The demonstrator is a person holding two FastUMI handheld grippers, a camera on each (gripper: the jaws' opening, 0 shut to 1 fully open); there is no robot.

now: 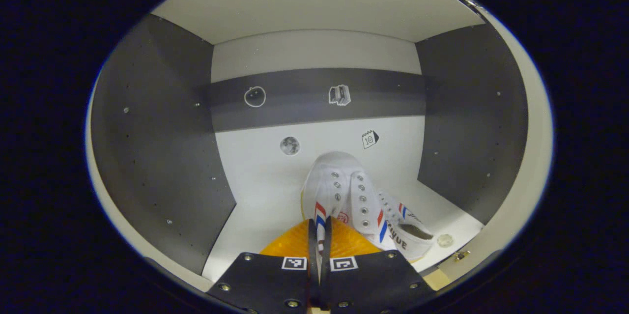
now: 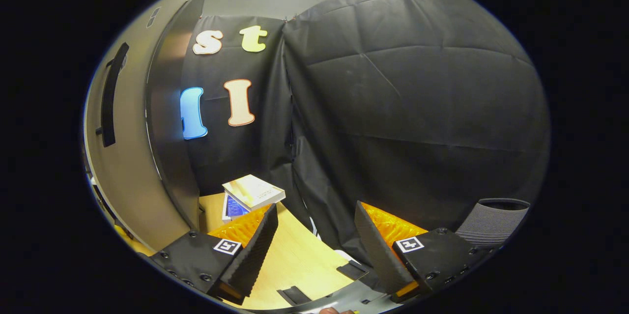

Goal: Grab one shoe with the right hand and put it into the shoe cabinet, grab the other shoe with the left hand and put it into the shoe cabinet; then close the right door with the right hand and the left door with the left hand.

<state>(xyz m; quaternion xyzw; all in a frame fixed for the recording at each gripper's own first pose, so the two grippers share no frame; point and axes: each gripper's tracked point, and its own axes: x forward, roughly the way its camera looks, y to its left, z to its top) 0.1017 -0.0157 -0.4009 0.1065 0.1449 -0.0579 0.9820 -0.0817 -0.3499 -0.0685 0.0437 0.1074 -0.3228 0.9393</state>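
left gripper — fingers pressed together, pinching the heel edge of a white shoe with red and blue stripes; shoe inside the cabinet, toe toward the back wall, sole on the white floor.
second shoe — one, same white kind, lying just right of the first and touching it, also inside the cabinet, near the front right corner.
shoes counted: two, both in the cabinet.
cabinet interior — two dark side walls, one white ceiling, a back wall with one dark band; four small stickers on the back wall, two on the band, two below it.
small round clear piece — one, on the cabinet floor beside the second shoe.
right gripper — fingers spread wide, nothing between them, over a wooden tabletop.
door — one seen, standing open at left in the right gripper view, one dark handle on it.
books — a small stack on the tabletop beside the door, count unclear.
ribbed grey bin — one, at far right.
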